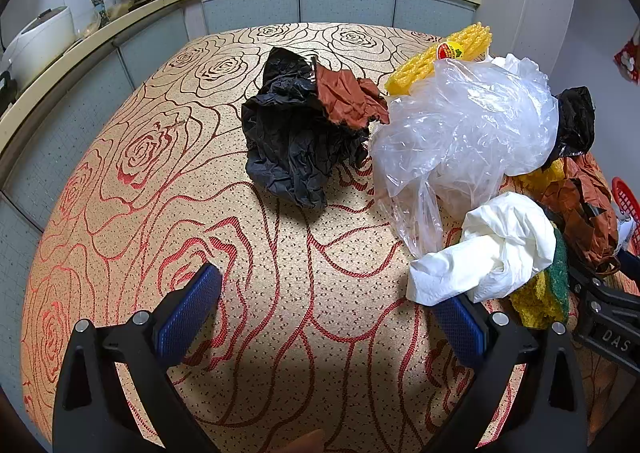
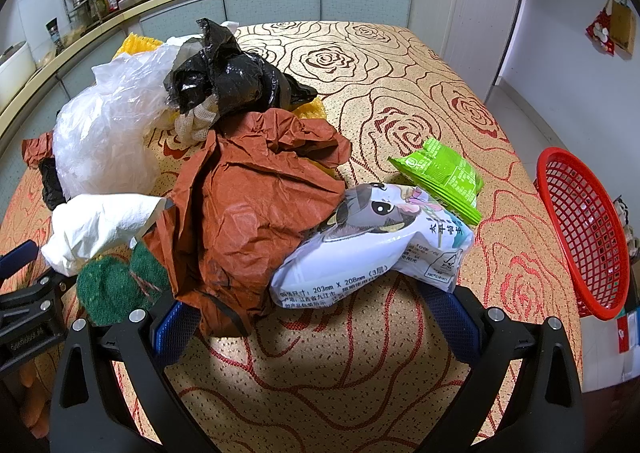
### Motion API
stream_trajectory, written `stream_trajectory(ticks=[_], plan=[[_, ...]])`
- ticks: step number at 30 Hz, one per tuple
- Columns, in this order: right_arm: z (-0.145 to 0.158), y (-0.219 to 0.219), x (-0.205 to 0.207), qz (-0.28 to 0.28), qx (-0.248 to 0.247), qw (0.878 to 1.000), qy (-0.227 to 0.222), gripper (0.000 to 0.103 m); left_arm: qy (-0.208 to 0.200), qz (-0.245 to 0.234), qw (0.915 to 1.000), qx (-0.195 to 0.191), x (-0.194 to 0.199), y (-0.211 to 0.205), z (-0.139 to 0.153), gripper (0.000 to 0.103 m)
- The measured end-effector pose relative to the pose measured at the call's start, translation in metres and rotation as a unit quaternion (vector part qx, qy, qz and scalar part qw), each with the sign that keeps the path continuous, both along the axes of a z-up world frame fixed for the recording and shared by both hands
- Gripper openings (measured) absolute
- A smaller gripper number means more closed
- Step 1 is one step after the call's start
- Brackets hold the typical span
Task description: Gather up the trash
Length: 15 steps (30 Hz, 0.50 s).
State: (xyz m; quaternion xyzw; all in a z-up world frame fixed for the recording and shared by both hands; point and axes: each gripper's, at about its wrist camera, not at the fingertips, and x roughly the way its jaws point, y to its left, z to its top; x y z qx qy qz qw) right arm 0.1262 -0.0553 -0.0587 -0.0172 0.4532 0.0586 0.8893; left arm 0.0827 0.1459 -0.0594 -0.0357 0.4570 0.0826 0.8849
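The bench (image 1: 168, 213) wears a tan cloth patterned with red rose outlines. On it lie a crumpled black-and-brown paper wad (image 1: 304, 133), a clear plastic bag (image 1: 460, 133), yellow foam netting (image 1: 448, 57), a white tissue (image 1: 492, 249) and a green-and-yellow sponge (image 1: 548, 289). Further right rest a large brown paper sheet (image 2: 248, 209), a black plastic bag (image 2: 224, 73), a white printed packet (image 2: 372, 249) and a green wrapper (image 2: 444, 177).

bare cloth (image 1: 312, 293) ahead, trash heap (image 1: 480, 157) right
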Motion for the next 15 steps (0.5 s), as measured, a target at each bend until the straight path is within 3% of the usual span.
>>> stream_trajectory(ticks=[13,15], plan=[[0.0002,-0.0016,-0.0013,0.006,0.0,1.0,0.0,0.097,-0.007,0.001,0.9999,-0.013,-0.0019,0.0025,0.0014,0.096],[0.0005,-0.0022,-0.0008,0.006,0.0,1.0,0.0,0.097,0.0,0.001,1.0,-0.001,0.0001,-0.0006,0.0005,0.096]])
